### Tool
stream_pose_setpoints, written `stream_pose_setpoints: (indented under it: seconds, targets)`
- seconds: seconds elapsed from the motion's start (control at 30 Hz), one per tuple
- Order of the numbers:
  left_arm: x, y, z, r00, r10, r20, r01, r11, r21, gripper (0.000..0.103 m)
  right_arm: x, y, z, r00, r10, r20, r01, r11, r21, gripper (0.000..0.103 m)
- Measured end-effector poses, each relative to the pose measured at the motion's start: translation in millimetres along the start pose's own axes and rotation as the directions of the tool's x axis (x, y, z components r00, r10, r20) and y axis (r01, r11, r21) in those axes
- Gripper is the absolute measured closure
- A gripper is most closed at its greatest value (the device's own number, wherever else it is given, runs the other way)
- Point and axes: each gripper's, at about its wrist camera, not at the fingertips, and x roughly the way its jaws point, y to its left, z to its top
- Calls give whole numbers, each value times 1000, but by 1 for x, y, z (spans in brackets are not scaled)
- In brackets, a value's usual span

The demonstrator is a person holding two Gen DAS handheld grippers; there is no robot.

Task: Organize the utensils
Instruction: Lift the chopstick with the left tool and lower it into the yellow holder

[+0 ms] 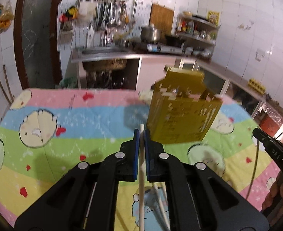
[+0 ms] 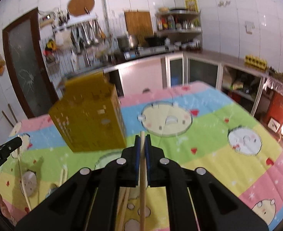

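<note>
1. The left gripper point(image 1: 141, 134) is pinched on a pale chopstick point(image 1: 141, 182) above the cartoon-print worktop point(image 1: 64, 115).
2. The right gripper point(image 2: 142, 140) pinches another wooden chopstick point(image 2: 143, 188).
3. A yellow slotted utensil holder point(image 1: 182, 111) stands just ahead, between both grippers.

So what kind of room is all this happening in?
Most likely a home kitchen: a steel sink set in the counter, a metal pot on the stove, and a corner shelf of bottles against white tiled walls.
</note>
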Motion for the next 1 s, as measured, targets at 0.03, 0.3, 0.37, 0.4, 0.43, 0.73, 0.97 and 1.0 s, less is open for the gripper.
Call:
stream_pose_setpoints:
  seconds: [0.03, 0.3, 0.37, 0.4, 0.43, 0.73, 0.97, 1.0]
  targets:
    - [-6, -2, 2, 1000, -5, 23, 5, 1000, 2, 99, -4, 1, 2, 1000, 5, 27, -5, 1000, -4, 98]
    - [-45, -12, 10, 980, -9, 199, 9, 1000, 0, 99, -47, 6, 11, 968, 26, 250, -18, 999, -33, 98]
    - [-51, -15, 14, 973, -11, 232, 11, 1000, 1, 99, -56, 10, 17, 952, 35, 303, -22, 999, -48, 98]
    - [-52, -16, 16, 970, -10, 244, 9, 1000, 5, 99, -60, 11, 20, 946, 40, 321, -24, 998, -53, 98]
    - [-55, -19, 21, 965, -10, 262, 8, 1000, 10, 99, -63, 14, 25, 940, 44, 339, -25, 998, -60, 98]
    - [-57, -32, 80, 939, -31, 343, 33, 999, 0, 99, -63, 31, 100, 905, 113, 411, -90, 993, -75, 98]
    - [-54, -45, 144, 906, -33, 422, 34, 999, 6, 99, -49, 55, 160, 879, 146, 455, -111, 988, -103, 98]
    - [-49, -48, 155, 902, -28, 430, 30, 1000, 3, 99, -46, 58, 164, 878, 148, 456, -115, 988, -99, 98]
